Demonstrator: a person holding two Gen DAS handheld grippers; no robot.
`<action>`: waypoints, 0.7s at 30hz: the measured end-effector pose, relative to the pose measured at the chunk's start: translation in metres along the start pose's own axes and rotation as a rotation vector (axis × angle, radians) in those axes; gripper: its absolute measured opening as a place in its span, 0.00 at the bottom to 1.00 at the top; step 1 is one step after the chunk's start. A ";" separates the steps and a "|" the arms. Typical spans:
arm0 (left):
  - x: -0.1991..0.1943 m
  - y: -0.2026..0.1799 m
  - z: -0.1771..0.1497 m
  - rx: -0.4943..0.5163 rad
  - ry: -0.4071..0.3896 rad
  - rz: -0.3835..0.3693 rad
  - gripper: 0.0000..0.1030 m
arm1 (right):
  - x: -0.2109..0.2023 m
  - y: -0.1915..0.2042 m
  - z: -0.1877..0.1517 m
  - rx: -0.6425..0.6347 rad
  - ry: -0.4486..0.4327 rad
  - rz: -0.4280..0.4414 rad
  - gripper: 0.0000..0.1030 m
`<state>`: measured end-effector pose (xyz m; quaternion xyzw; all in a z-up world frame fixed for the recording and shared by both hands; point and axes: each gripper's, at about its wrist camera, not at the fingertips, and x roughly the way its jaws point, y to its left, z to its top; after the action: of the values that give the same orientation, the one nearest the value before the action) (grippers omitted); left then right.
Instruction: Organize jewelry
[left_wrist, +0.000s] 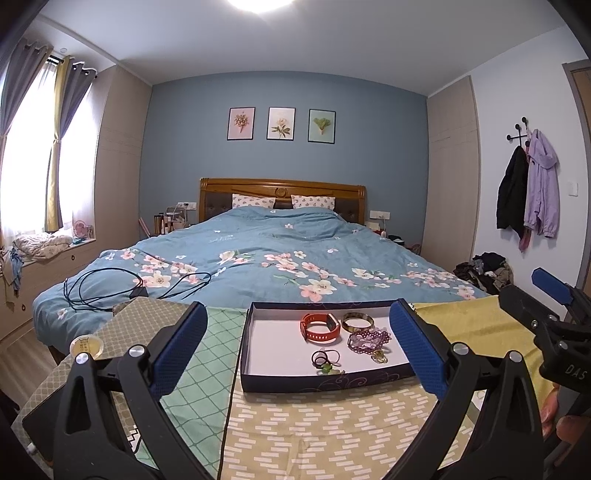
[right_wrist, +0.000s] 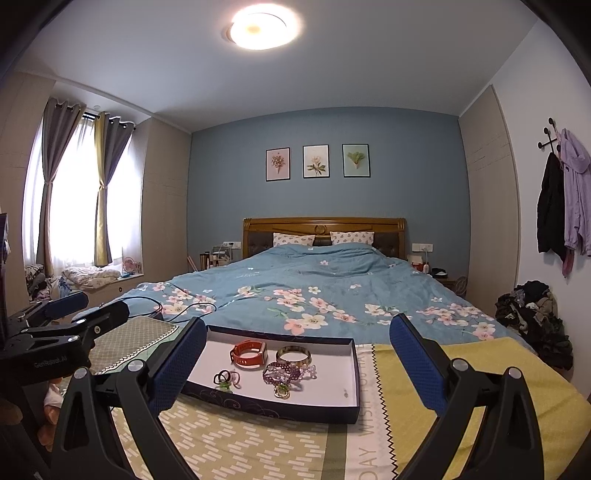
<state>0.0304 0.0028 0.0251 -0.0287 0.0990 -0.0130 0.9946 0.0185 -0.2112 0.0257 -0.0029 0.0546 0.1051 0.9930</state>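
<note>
While both tools hover short of the tray (right_wrist: 347, 369), the left gripper (left_wrist: 295, 350) and right gripper (right_wrist: 295, 363) have jaws spread wide, gripping nothing. Inside lie an orange watch (right_wrist: 248, 353), bangle (right_wrist: 293, 355), purple beads (right_wrist: 286, 371) and, perhaps, hair ties (right_wrist: 225, 378).

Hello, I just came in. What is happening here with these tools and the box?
A person holds two tools, and both are open and hold nothing. The left tool and the right tool hover in front of a shallow dark blue box with a white floor on a patterned cloth. In the box lie an orange-red smartwatch, a gold-toned bangle, purple bead strands and dark hair ties. Nothing is grasped yet.
</note>
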 end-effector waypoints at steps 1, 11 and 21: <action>0.000 0.000 0.000 -0.004 0.002 0.000 0.94 | 0.000 0.000 0.000 -0.001 0.002 -0.003 0.93; 0.003 0.001 0.003 -0.005 -0.003 0.010 0.94 | 0.002 -0.003 -0.001 0.008 0.005 0.003 0.93; 0.003 0.000 0.003 -0.001 -0.014 0.012 0.94 | 0.005 -0.003 0.000 0.009 0.003 0.013 0.93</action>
<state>0.0337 0.0030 0.0279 -0.0285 0.0920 -0.0068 0.9953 0.0241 -0.2128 0.0248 0.0017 0.0568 0.1113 0.9922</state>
